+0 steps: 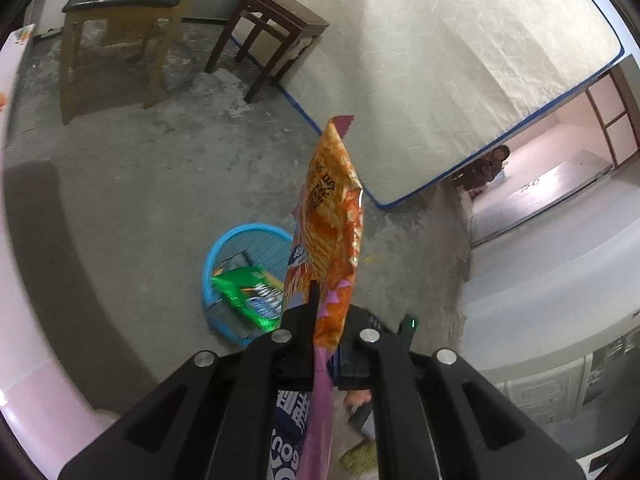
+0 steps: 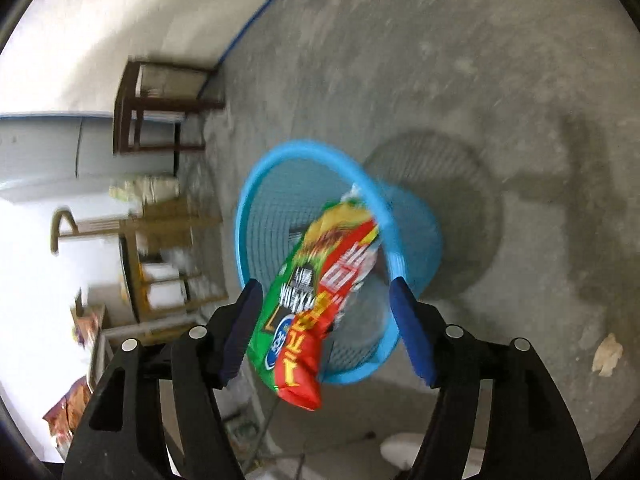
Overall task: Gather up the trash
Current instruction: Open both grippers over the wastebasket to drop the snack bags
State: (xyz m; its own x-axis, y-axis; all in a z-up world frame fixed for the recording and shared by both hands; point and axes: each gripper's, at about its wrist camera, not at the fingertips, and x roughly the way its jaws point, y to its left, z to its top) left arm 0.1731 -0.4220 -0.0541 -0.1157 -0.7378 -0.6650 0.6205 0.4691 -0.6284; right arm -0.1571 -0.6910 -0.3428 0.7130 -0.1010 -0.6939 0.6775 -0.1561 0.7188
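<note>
A blue mesh basket [image 2: 400, 264] stands on the concrete floor [image 2: 480, 60], a green-and-red snack bag [image 2: 316, 312] lying across its rim, partly inside, between the spread blue pads of the right gripper [image 2: 326, 320], which is open and grips nothing. The left gripper [image 1: 320, 304] is closed on an orange chip bag [image 1: 332, 232] (its purple edge pinched between the fingers), held upright above the floor beside the basket [image 1: 224, 248]. A dark stool [image 1: 272, 36], a padded stool [image 1: 120, 20] and a mattress [image 1: 460, 60] sit behind.
</note>
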